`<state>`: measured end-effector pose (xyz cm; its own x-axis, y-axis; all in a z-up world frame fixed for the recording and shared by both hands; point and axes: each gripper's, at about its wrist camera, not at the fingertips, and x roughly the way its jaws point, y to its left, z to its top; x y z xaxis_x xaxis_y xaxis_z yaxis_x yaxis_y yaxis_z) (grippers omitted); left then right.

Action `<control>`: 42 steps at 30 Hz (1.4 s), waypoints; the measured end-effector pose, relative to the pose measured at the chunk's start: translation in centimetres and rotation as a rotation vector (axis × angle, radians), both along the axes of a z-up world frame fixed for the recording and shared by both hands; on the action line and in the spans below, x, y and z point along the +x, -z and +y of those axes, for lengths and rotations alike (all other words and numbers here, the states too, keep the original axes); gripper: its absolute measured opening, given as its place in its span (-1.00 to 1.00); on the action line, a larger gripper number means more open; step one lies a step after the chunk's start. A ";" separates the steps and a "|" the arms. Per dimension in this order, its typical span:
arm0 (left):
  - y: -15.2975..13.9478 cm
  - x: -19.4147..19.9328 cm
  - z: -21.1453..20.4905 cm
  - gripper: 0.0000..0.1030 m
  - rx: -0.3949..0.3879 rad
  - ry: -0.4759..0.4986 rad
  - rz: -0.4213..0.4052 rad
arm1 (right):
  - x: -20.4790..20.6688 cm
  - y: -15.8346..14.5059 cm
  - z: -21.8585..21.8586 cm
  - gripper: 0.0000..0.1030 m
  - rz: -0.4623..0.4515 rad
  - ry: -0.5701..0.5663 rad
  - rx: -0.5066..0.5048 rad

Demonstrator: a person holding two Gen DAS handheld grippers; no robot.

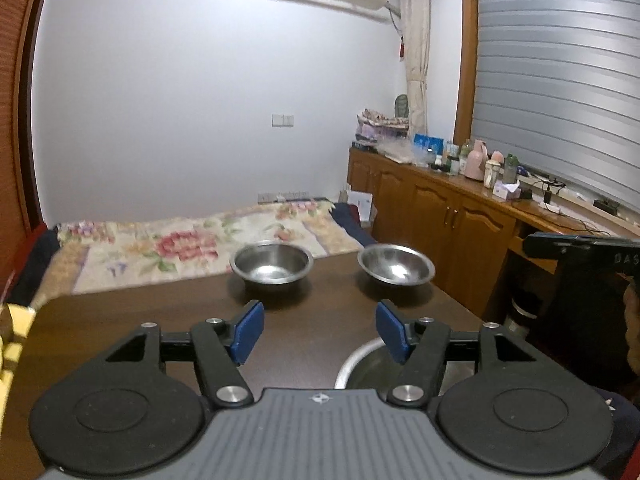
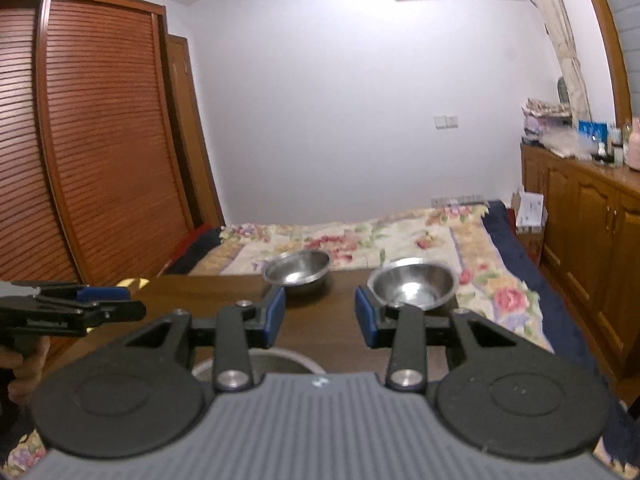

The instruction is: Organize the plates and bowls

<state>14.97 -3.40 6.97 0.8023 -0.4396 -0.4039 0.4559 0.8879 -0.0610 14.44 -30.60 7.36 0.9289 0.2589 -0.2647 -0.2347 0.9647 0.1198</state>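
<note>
- Three steel vessels sit on the dark table (image 1: 304, 344): a far-left bowl (image 1: 272, 261), a far-right bowl (image 1: 396, 265), and a near dish (image 1: 362, 368) partly hidden under the tools; nothing is stacked yet
- Left gripper (image 1: 320, 330) hangs above the near table with jaws spread wide and nothing between its pads
- Right gripper (image 2: 320, 318) is likewise parted and empty, low over the near dish (image 2: 256, 360)
- Risk: the far-right bowl stands close to the table's far right corner; a nudge from a pad could push it off toward the bed (image 2: 400, 236)
- Risk: thin polished rims offer little grip and may slip or tip when pinched
- Risk: both tools are near each other and could collide over the near dish
</note>
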 end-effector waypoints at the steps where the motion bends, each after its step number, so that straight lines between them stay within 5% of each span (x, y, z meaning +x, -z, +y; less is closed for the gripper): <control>1: -0.5 0.3 0.0 0.25 0.001 -0.001 -0.006 | 0.1 -0.5 0.0 -0.22 -0.007 -0.003 -0.007; 17: -1.6 5.8 -0.6 0.30 0.046 -0.001 0.002 | 5.4 -3.6 1.2 -0.15 0.054 -0.062 -0.074; 42: 3.9 21.6 -0.6 0.30 0.036 -0.046 0.209 | 22.5 0.6 4.0 -0.11 0.359 -0.179 -0.026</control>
<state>36.57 -3.98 3.06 0.7185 -0.3867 -0.5781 0.3957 0.9109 -0.1175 36.92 -26.64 6.77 0.7168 0.3970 -0.5732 -0.3470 0.9162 0.2005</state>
